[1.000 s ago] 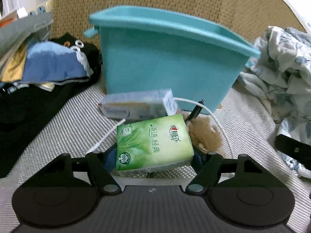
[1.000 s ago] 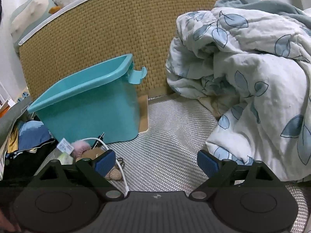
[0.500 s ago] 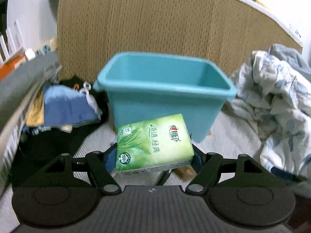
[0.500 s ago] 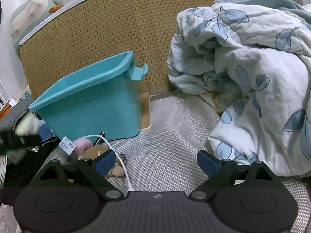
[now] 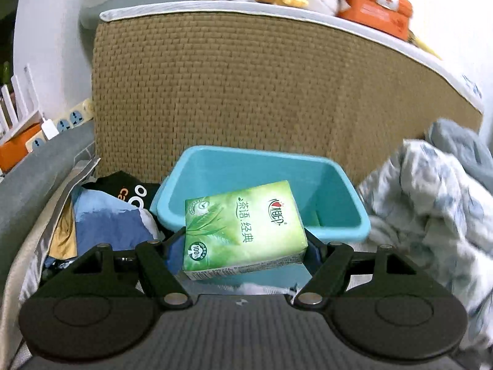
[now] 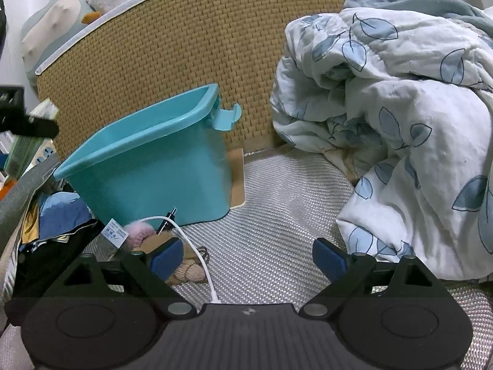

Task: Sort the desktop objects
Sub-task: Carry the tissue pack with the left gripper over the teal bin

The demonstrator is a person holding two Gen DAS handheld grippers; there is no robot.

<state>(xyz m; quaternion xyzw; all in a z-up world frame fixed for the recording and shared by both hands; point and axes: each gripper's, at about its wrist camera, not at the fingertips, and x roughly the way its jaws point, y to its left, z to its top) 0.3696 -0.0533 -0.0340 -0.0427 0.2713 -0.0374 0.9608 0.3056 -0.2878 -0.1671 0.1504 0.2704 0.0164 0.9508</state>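
L wrist view: left hand-held gripper clamped on green tissue pack, pads on its two short sides, pack level, label up.
Pack position: held in air above near rim of teal bin; bin mouth open behind and below it. Interior looks bare as far as visible; near part hidden by pack.
Bin surrounds: woven headboard right behind; folded clothes at bed's left edge; leaf-print quilt toward right edge. View soft w/ motion blur at right.
R wrist view: right hand-held gripper holds nothing, jaws wide apart, low over woven mat.
Still on mat: white cable, pink fluffy item, tan knit item, dark pen-like thing, labelled packet, all bunched at bin's front foot, near left pad.
Left unit from here: seen at far left edge, high above bin rim level, blurred.
Step (judgement): carry-and-drop of pack into bin, approx. midway thru sort since several bits remain outside.
How to do well: push fwd till whole pack is past near rim, over bin centre; lower a bit inside walls; then spread fingers so it drops flat. Keep level; avoid clipping rim, bin is light and could tip or slide vs. headboard.
Right side advice: stay clear of the drop; cable loop looks the easiest next pick.
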